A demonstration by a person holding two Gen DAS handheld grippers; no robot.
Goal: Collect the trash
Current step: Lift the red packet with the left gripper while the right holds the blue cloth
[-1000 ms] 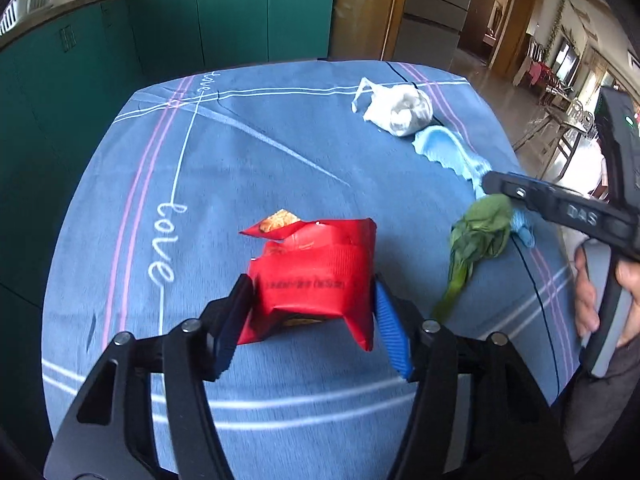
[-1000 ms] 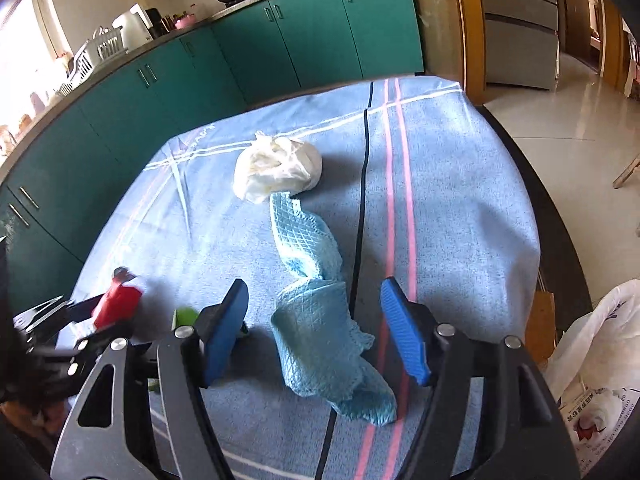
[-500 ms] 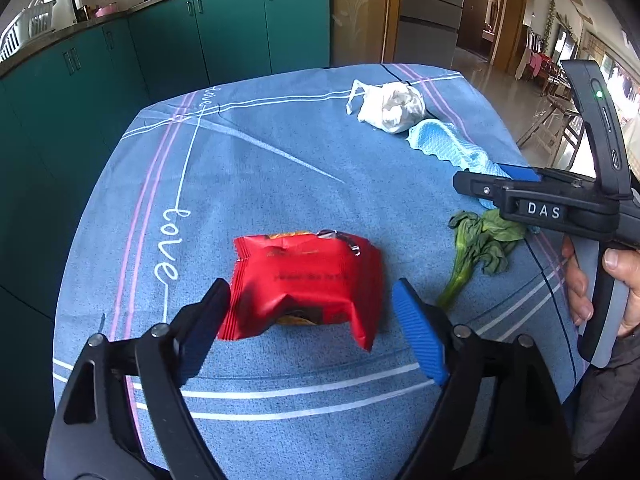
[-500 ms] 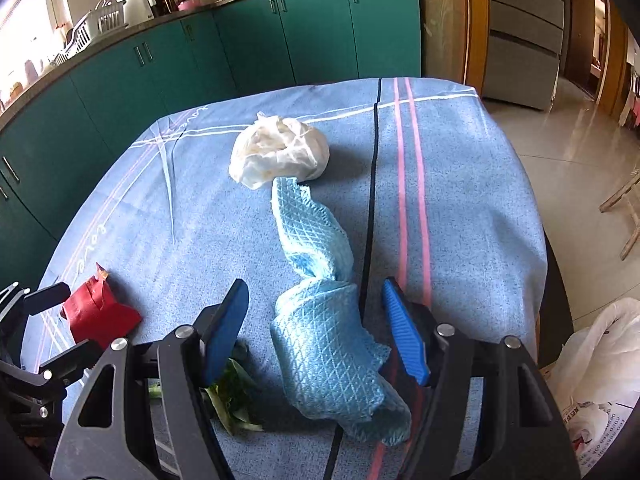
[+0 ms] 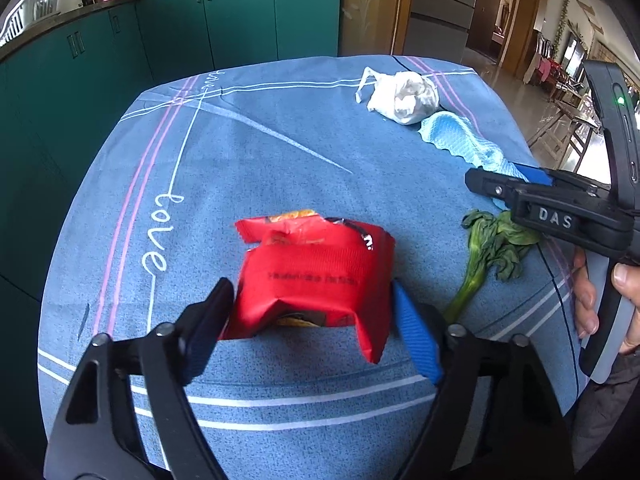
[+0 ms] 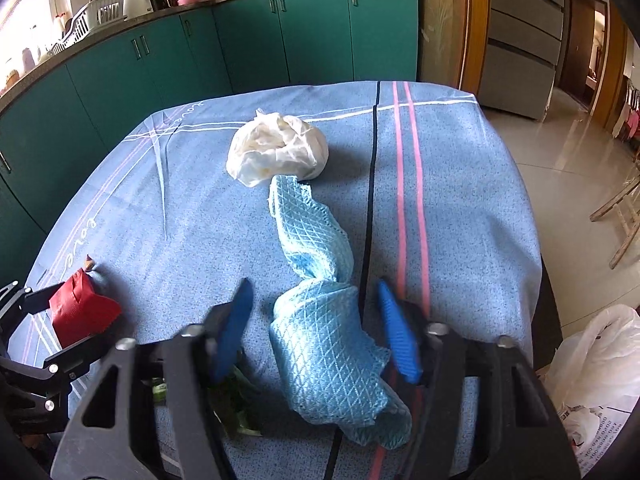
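Toward the near edge of the table, left of its middle, the red snack wrapper (image 5: 316, 280) sits pinched between the two fingers of your left gripper (image 5: 312, 320); the dark pad presses its left side and the blue pad its right, and the packet is creased and buckled between them. Whether it is lifted off the cloth cannot be told. From the right wrist view the same wrapper (image 6: 82, 312) shows at the table's left edge, clamped in the black tongs.

Just to the right of the wrapper a wilted green leaf (image 5: 486, 252) lies flat on the blue tablecloth (image 5: 260, 160), its stalk pointing toward the near edge. Your right gripper (image 6: 314, 324) hovers over the near right part of the table with its fingers spread, one on each side of a crumpled light-blue rag (image 6: 320, 312); neither blue pad touches it. The rag runs away from you in a twisted strip toward the far edge, where its end meets a bunched white plastic bag (image 6: 278, 150). In the left view your right hand (image 5: 604, 300) grips the handle of that tool at the right edge.

Off the table's near right corner, on the floor, sits a white sack (image 6: 596, 364) with print on it. Green cabinets (image 6: 248, 40) stand beyond the far edge.
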